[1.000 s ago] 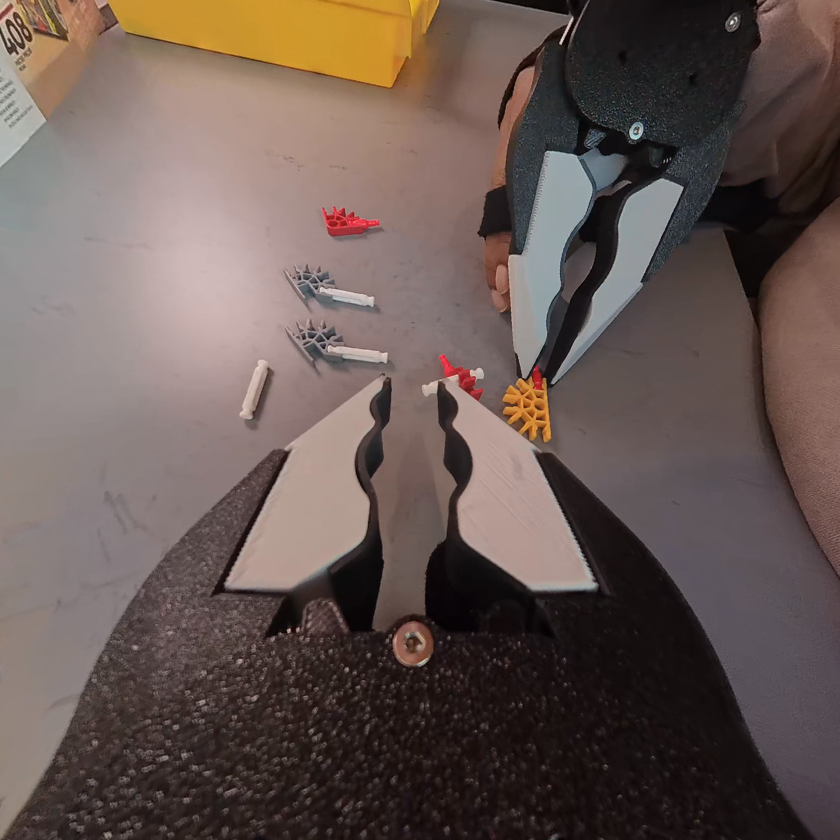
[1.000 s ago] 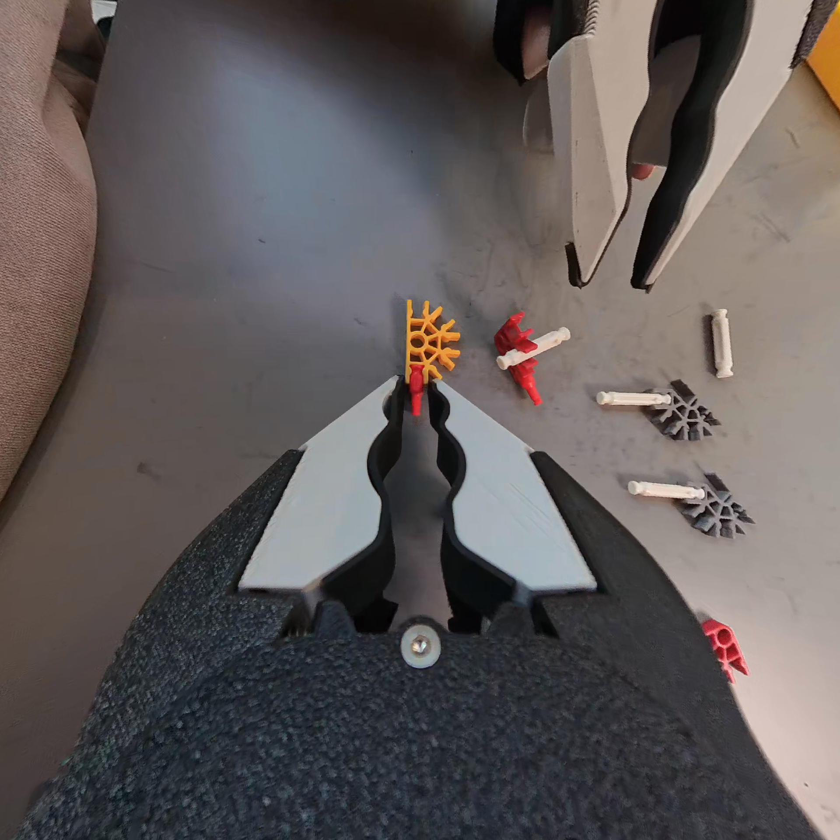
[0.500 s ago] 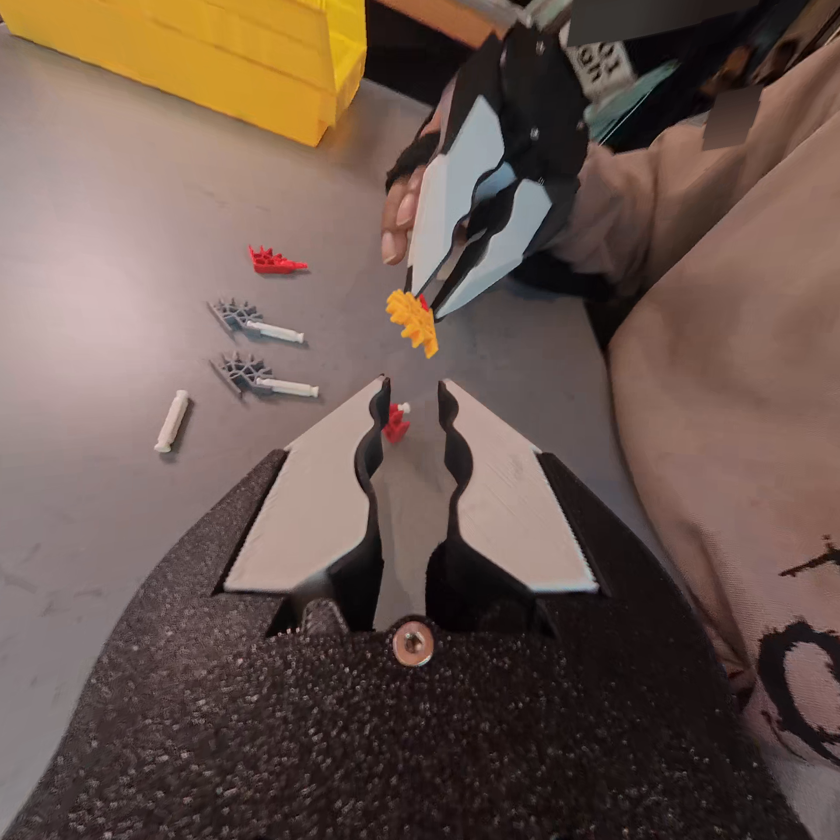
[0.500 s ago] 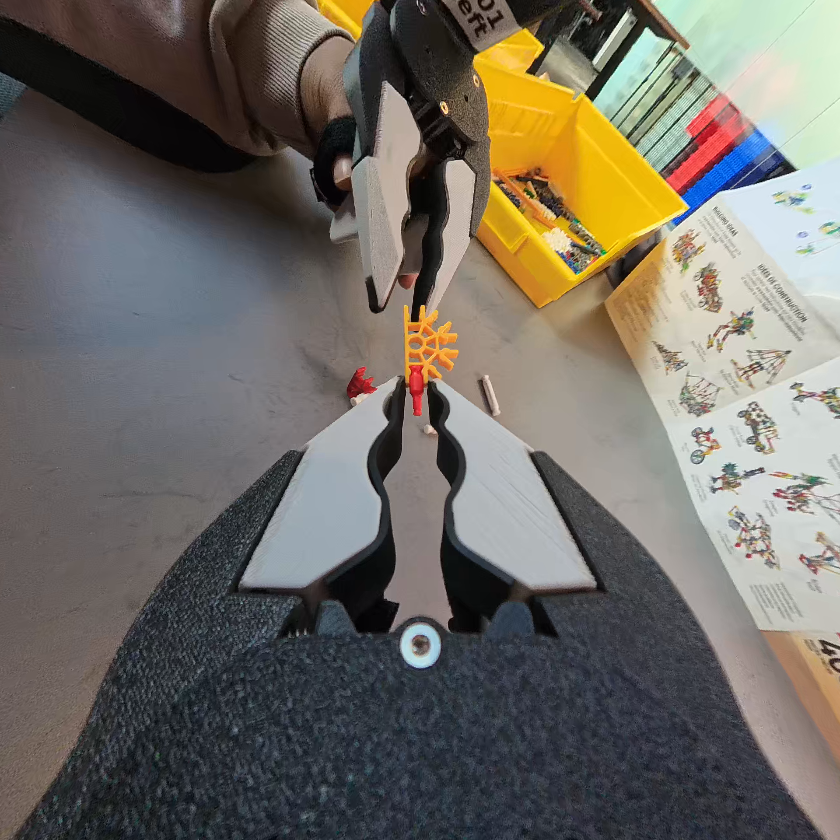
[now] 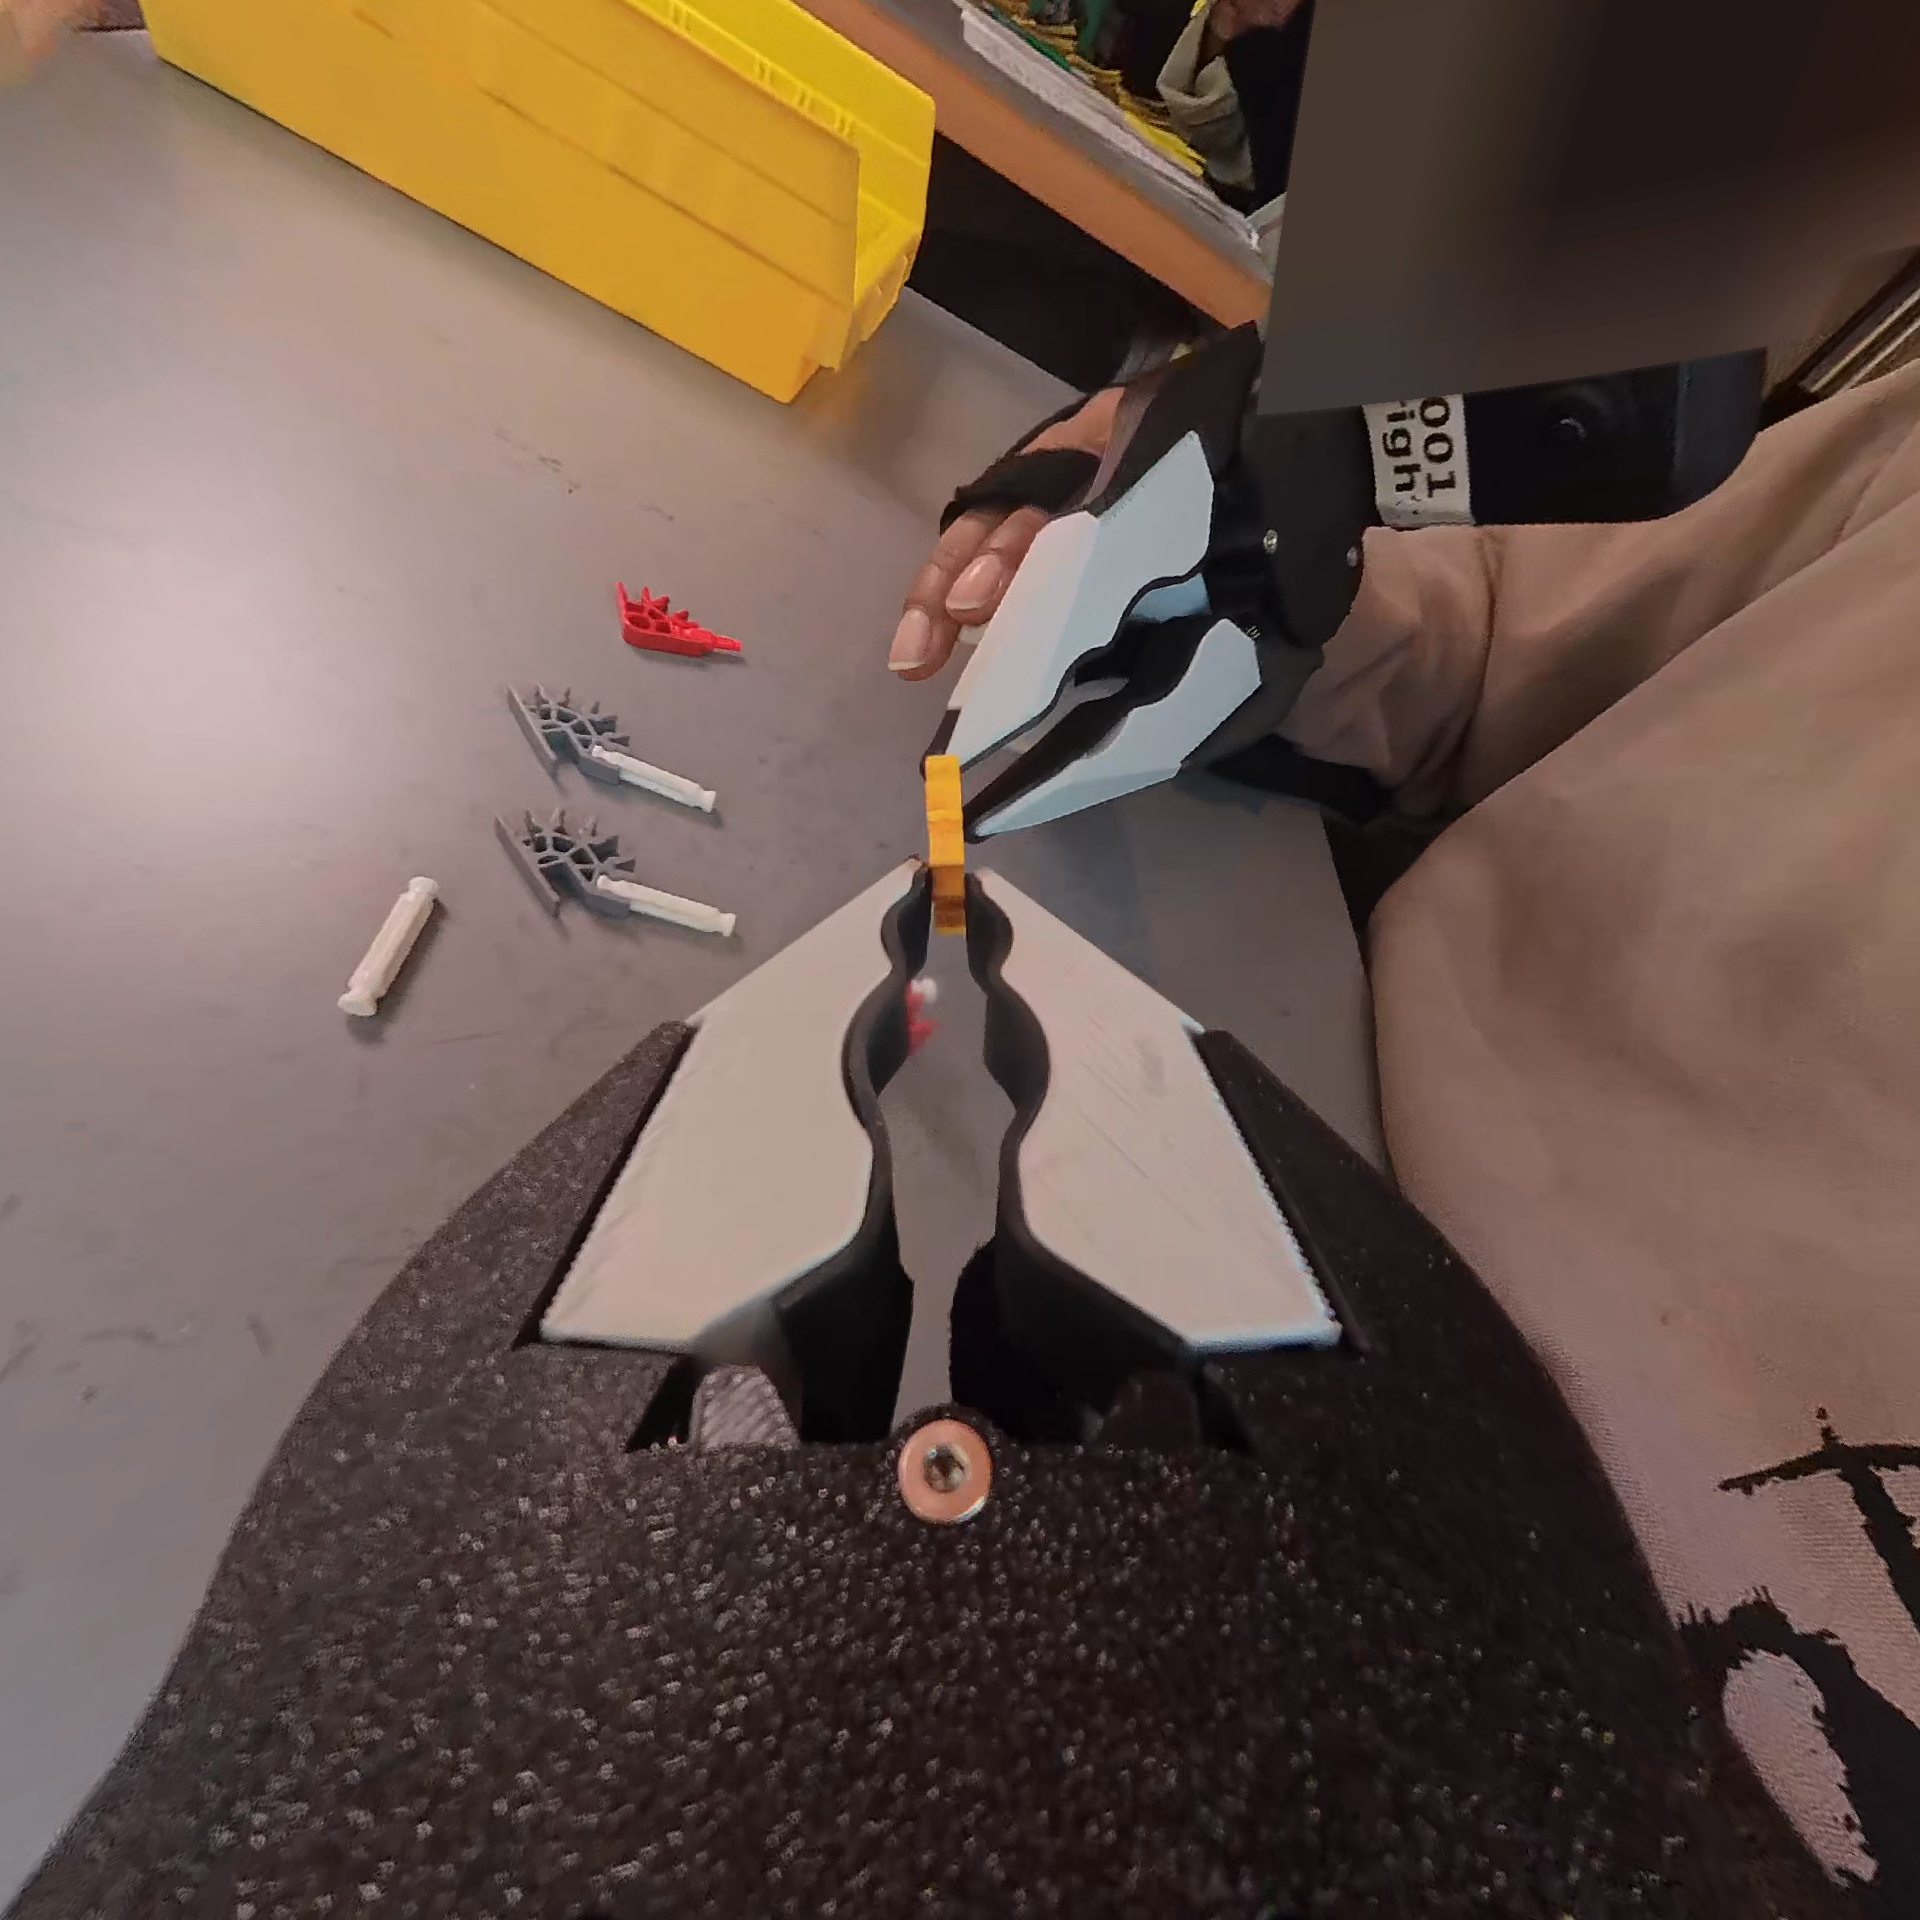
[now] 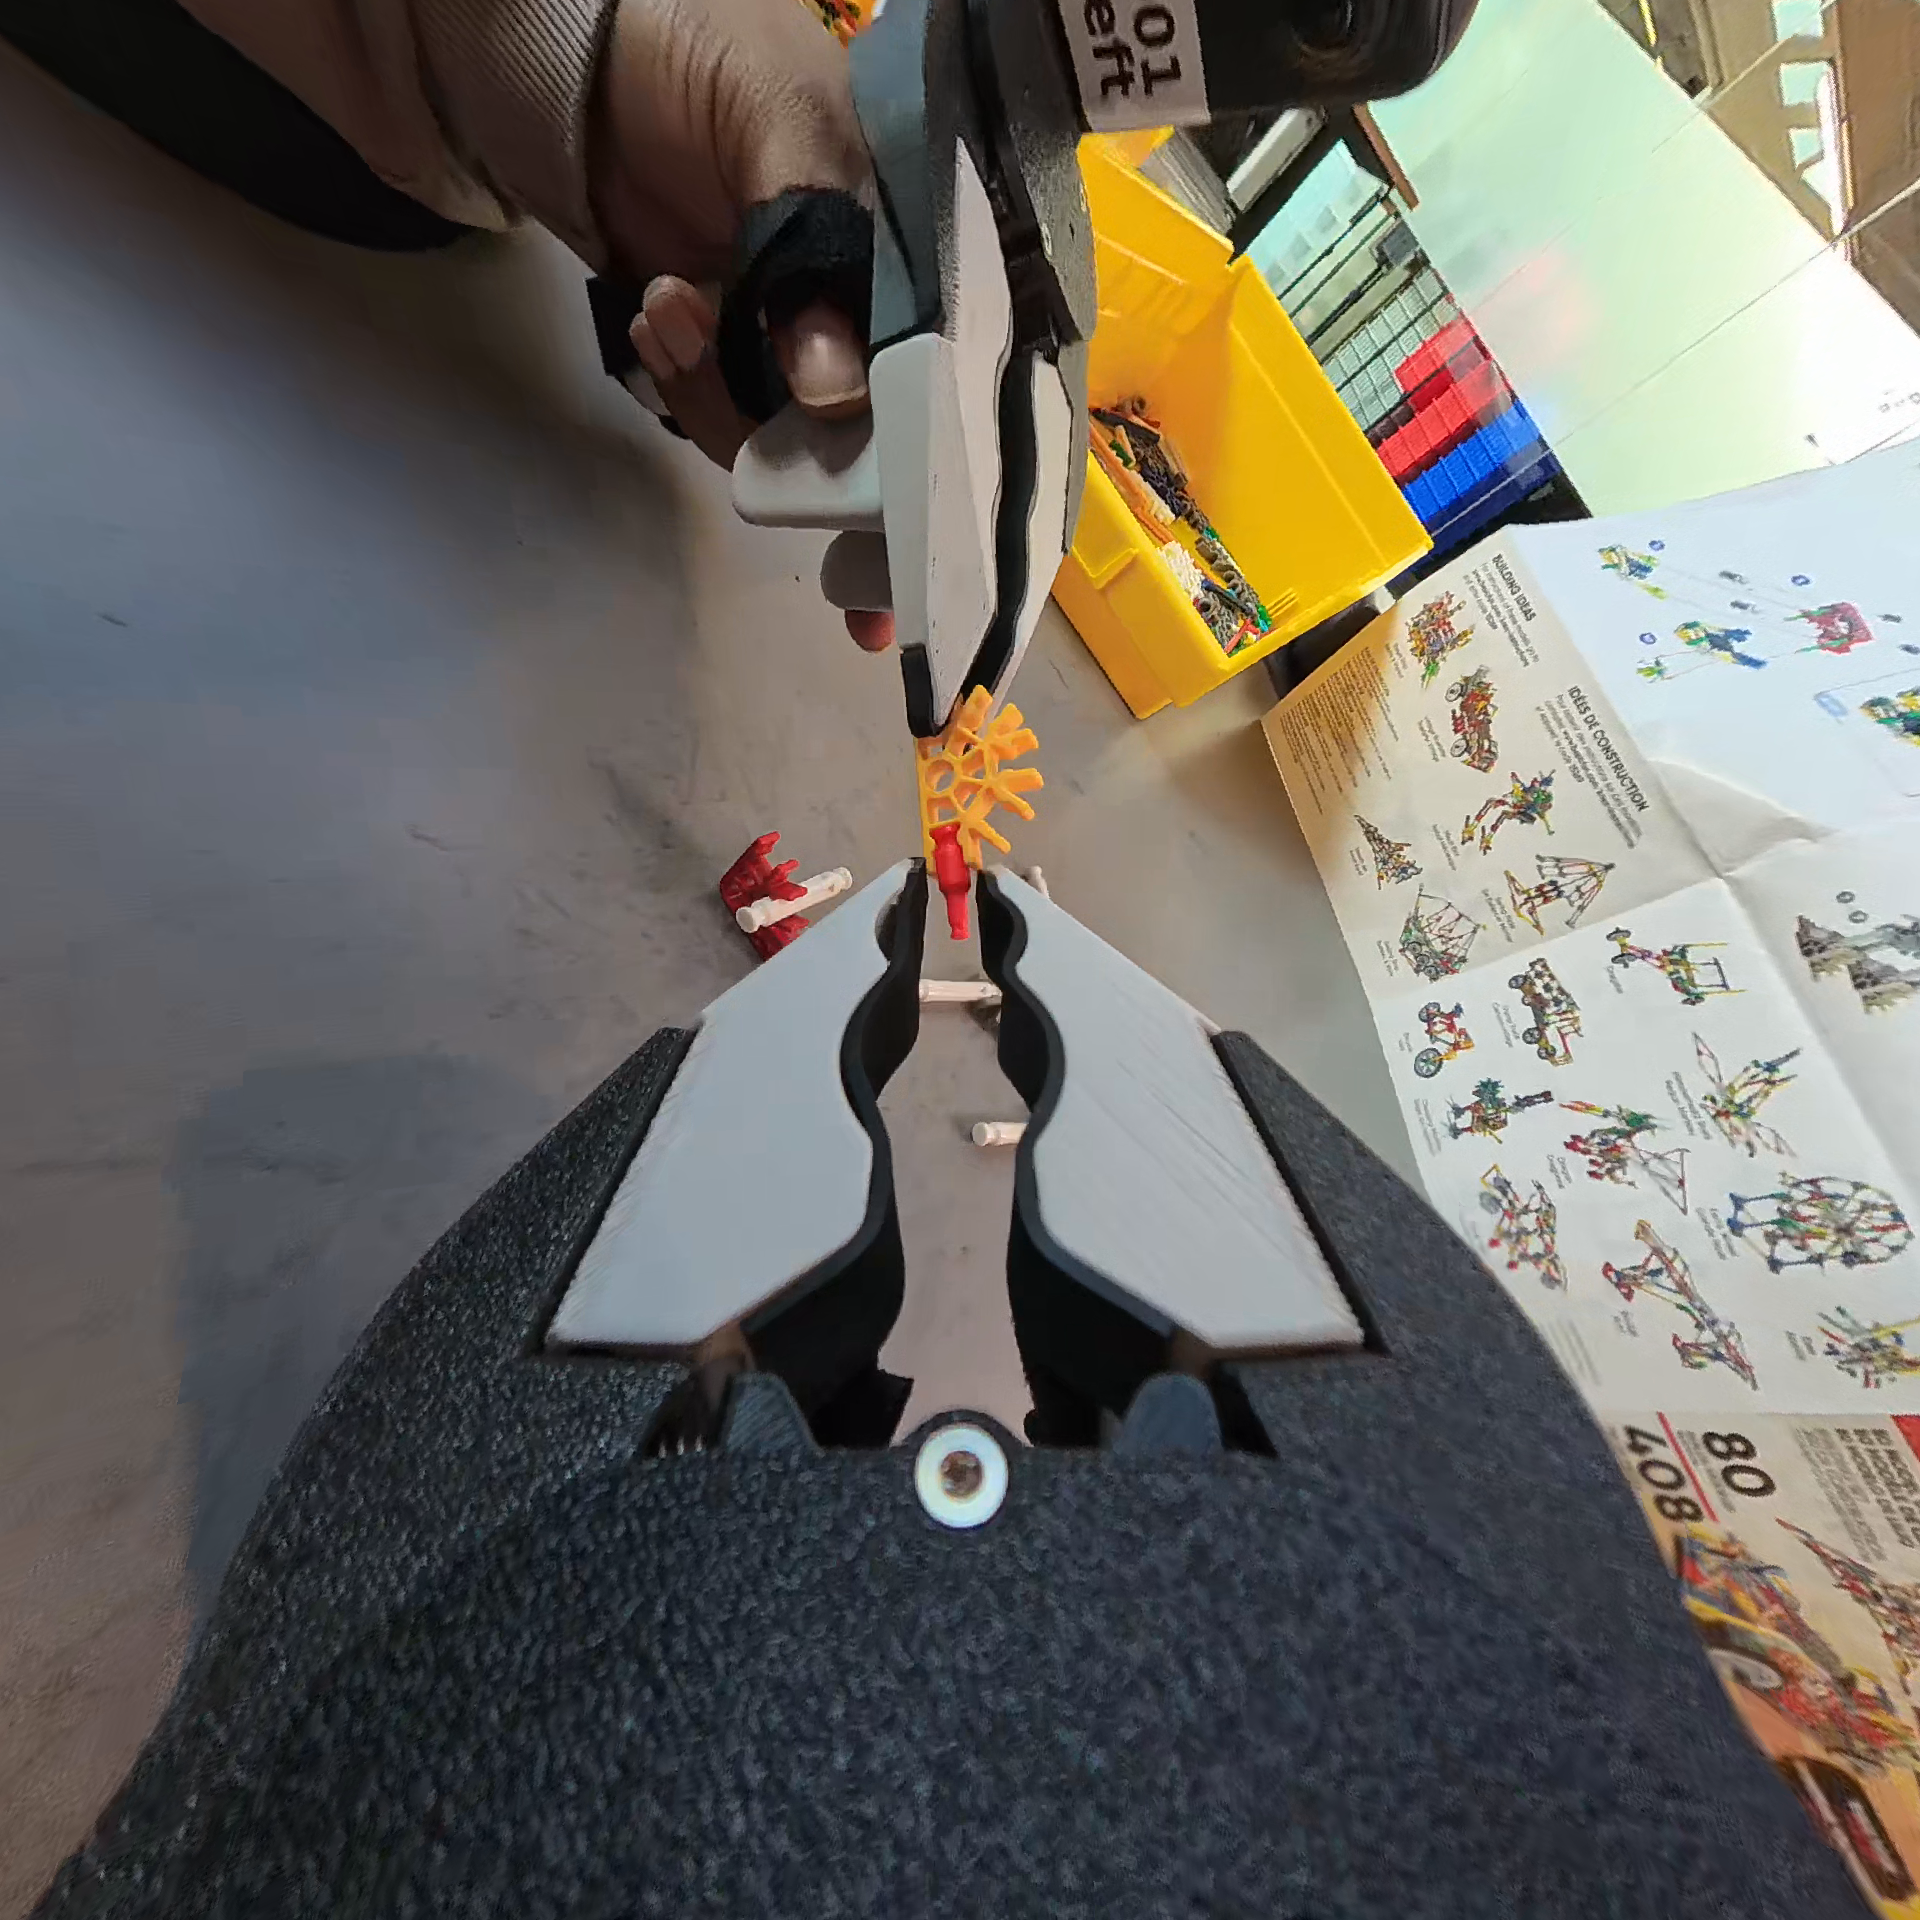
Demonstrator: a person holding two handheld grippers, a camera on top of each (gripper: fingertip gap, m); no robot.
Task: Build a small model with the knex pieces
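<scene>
Grey bench, with a yellow bin of parts at the far edge and a picture sheet beside it.

Change: a second ago the yellow connector lay on the bench. It is now lifted clear, and the left tool, which was open half a second ago, has narrowed onto it.

Left tool: nearly closed, tips pinching the connector's outer edge. The connector is seen edge-on between them in the left wrist view.
Right tool: nearly closed, tips clamped on a short red rod that plugs into the connector's hub side.
The piece is thus held from both ends, in the air between the two tools.

Connector: half-round, flat, spoked, slotted teeth round the arc. It is stood roughly upright with the teeth away from the right tool.

Lying loose on the bench:
- two grey connectors, each with a white rod fitted
- a lone white rod
- a red connector
- a second red piece with a white rod, just beside the right tool
</scene>
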